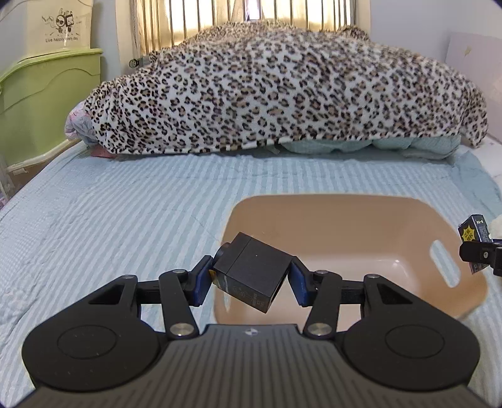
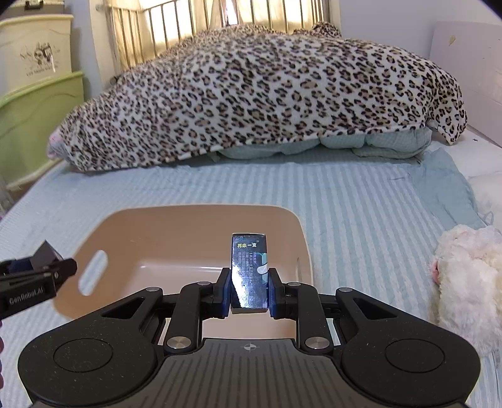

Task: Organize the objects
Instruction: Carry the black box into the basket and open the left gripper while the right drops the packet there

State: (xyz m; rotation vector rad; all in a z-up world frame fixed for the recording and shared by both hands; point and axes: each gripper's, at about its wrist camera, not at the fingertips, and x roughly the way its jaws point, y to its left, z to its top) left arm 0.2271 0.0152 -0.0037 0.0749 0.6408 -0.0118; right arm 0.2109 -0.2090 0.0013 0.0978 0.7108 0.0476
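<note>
A tan plastic basket (image 1: pixel 370 216) with slot handles sits on the striped bed; it also shows in the right wrist view (image 2: pixel 194 211). My left gripper (image 1: pixel 249 279) is shut on a tilted black box (image 1: pixel 251 271) and holds it over the basket's near left rim. My right gripper (image 2: pixel 249 293) is shut on a shiny dark printed box (image 2: pixel 248 270), held upright over the basket's near right side. The right gripper and its box show at the far right of the left wrist view (image 1: pixel 477 248); the left gripper shows at the left of the right wrist view (image 2: pixel 40 266).
A leopard-print blanket (image 1: pixel 282 91) is piled over bedding at the far end of the bed. A white plush toy (image 2: pixel 467 282) lies right of the basket. A green cabinet (image 1: pixel 47 103) stands left of the bed. The bed's railing (image 2: pixel 219 22) is behind.
</note>
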